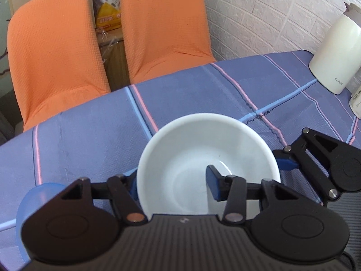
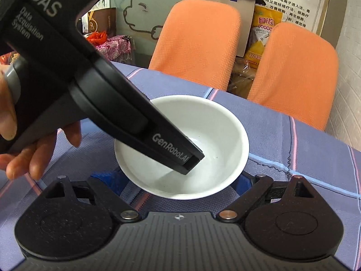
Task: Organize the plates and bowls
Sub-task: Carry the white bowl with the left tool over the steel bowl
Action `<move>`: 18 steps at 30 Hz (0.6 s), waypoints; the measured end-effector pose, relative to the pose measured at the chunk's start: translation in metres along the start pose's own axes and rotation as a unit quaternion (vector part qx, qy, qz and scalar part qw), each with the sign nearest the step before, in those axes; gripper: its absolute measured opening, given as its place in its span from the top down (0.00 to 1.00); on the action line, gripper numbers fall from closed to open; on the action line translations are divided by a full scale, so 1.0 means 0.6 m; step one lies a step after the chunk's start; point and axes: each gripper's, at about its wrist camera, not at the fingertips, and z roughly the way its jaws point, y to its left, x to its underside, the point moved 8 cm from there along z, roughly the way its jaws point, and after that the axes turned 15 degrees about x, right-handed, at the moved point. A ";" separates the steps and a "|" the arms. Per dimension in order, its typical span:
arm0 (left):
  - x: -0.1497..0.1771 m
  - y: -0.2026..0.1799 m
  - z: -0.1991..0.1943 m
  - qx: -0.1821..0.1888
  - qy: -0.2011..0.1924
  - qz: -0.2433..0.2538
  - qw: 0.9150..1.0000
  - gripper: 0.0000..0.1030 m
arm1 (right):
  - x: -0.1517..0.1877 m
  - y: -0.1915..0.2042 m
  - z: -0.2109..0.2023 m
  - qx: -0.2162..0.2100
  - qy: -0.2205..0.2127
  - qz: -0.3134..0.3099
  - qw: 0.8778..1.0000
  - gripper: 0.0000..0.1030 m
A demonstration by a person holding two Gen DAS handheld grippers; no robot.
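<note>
The left claw (image 1: 173, 185) straddles the near-left rim of a white bowl (image 1: 198, 149), one blue pad outside the wall and the other inside over the bowl's floor; whether the pads actually press the wall I cannot tell. The right claw (image 2: 180, 181) is spread wide, its fingers flanking the bowl's near side without a visible grip. The bowl sits upright on the counter (image 1: 90, 135), which wears a blue checked cloth. Beyond the bowl stand two orange chairs (image 1: 56, 52); to its far right, a white kettle (image 1: 334, 52).
</note>
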 end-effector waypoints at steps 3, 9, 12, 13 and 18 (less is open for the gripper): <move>0.005 -0.005 -0.006 0.008 -0.003 -0.005 1.000 0.55 | -0.004 -0.009 0.001 -0.008 0.003 0.022 1.000 0.21; 0.021 -0.026 -0.024 0.002 -0.015 -0.007 1.000 0.55 | -0.006 -0.010 -0.009 -0.019 -0.003 0.033 0.999 0.21; 0.033 -0.045 -0.042 0.002 -0.027 -0.014 1.000 0.55 | 0.000 -0.005 -0.030 -0.014 -0.012 0.025 1.000 0.21; 0.038 -0.052 -0.049 0.002 -0.031 -0.013 0.999 0.55 | 0.003 -0.004 -0.040 -0.012 -0.017 0.023 1.000 0.21; 0.066 -0.101 -0.089 -0.001 -0.047 -0.001 0.999 0.55 | 0.013 -0.005 -0.102 -0.003 -0.037 0.022 0.999 0.21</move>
